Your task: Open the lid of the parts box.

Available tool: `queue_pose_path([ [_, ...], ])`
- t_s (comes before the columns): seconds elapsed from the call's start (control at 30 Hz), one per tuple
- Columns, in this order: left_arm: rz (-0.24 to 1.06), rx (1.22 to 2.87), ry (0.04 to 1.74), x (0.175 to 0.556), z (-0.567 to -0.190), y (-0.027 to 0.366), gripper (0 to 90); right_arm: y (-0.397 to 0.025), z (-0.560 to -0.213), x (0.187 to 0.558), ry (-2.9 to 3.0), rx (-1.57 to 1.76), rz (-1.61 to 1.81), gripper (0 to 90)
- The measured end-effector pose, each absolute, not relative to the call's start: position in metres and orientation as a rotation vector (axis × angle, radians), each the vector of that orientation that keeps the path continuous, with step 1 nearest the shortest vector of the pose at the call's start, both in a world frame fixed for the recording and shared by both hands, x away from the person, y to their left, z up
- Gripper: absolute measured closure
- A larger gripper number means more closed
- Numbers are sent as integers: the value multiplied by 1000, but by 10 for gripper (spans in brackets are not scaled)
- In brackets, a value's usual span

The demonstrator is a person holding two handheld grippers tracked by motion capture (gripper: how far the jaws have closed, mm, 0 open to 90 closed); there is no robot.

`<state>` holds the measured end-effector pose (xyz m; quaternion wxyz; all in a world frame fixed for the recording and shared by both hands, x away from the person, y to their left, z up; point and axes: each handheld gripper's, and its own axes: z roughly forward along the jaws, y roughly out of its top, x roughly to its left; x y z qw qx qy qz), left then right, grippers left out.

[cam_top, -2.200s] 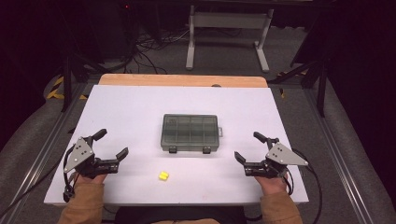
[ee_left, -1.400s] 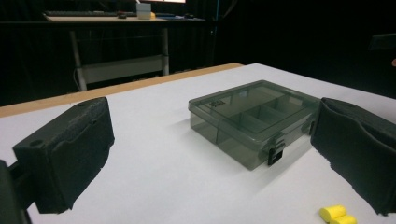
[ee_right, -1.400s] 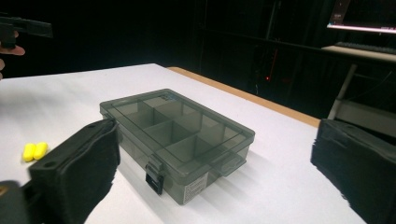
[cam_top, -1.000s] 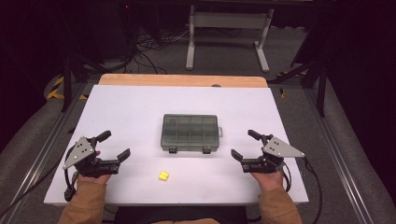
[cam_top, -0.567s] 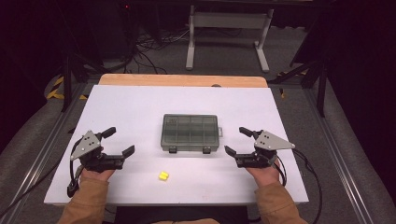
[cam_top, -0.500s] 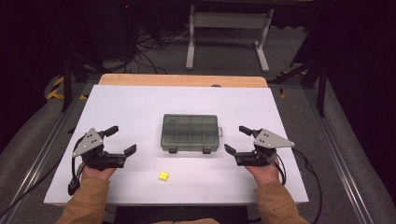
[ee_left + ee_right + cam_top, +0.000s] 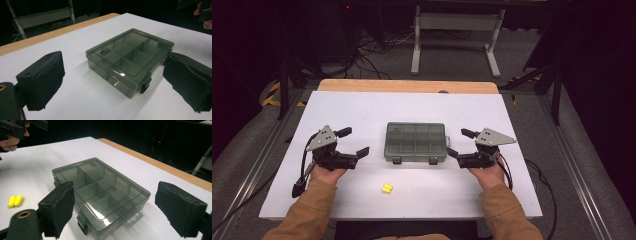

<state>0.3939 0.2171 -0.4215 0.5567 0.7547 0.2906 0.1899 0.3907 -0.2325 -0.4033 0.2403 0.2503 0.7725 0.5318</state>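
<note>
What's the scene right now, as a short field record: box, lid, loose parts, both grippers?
box: grey compartment box, centre of the white table
lid: shut, two latches on the near side
loose parts: yellow pieces on the table near the person, apart from the box
left gripper: fingers open, left of the box, not touching
right gripper: fingers open, beside the box's right edge; contact unclear

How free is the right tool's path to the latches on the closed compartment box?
Probably yes. The right tool is open and sits just beside the compartment box, with bare table between them. The latches face the person, and nothing blocks them.
</note>
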Motion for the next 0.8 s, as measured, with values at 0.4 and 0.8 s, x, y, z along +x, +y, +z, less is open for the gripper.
queue_pose_path([
  [0.4,414,1800,686,416,-424,194,63,-218,-405,409,2126,686,1484,180],
  [0.8,405,1821,683,427,-437,185,67,-220,-410,411,2174,705,1418,181],
])
